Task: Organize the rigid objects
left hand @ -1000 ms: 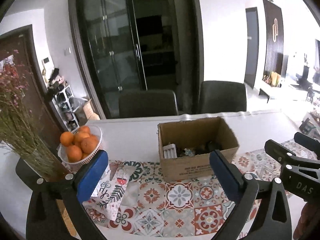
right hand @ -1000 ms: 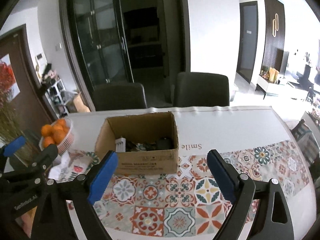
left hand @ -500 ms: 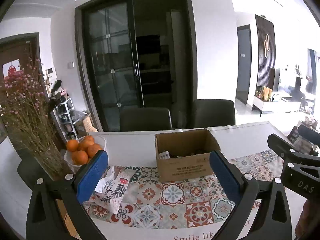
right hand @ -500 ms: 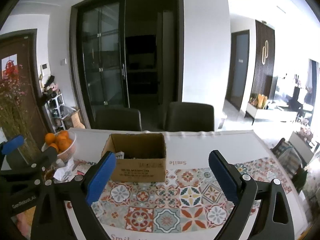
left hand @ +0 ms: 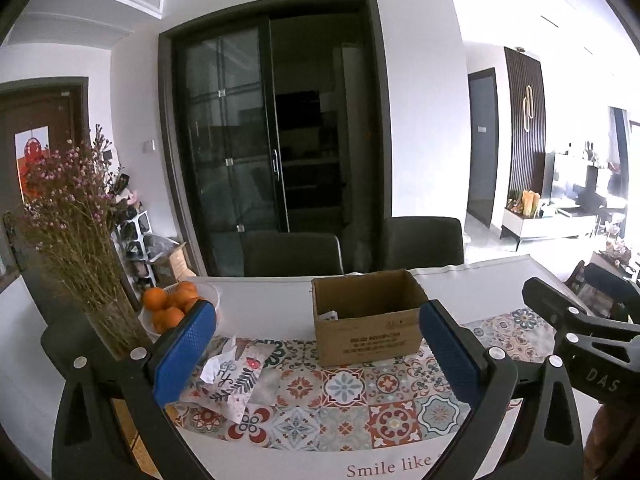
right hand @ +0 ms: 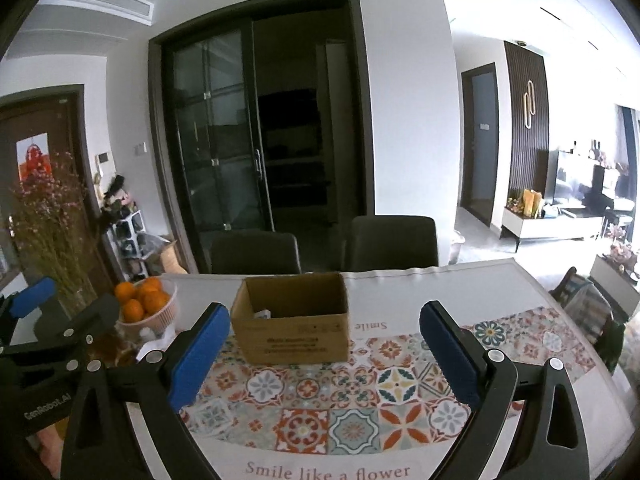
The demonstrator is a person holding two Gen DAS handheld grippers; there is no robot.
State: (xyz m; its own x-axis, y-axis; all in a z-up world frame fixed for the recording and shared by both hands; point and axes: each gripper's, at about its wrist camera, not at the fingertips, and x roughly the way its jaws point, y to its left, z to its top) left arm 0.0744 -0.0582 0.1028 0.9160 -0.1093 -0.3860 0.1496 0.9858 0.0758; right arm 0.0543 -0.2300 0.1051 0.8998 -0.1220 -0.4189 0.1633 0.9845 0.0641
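An open cardboard box stands on the table behind the tiled runner. Over its rim only a small white item shows; the rest of its contents is hidden. My left gripper hangs over the near part of the table, well short of the box, open, with nothing between its blue pads. My right gripper hovers beside it to the right, also back from the box. Its jaws are opening and nothing is between them.
A bowl of oranges and a vase of dried flowers stand at the left. A patterned packet lies on the runner near the left pad. Two dark chairs face the far table edge.
Both grippers have drawn back and risen from the box, which now looks smaller and farther. The views tilted up, hiding most of the box's contents. The right jaws spread slightly.
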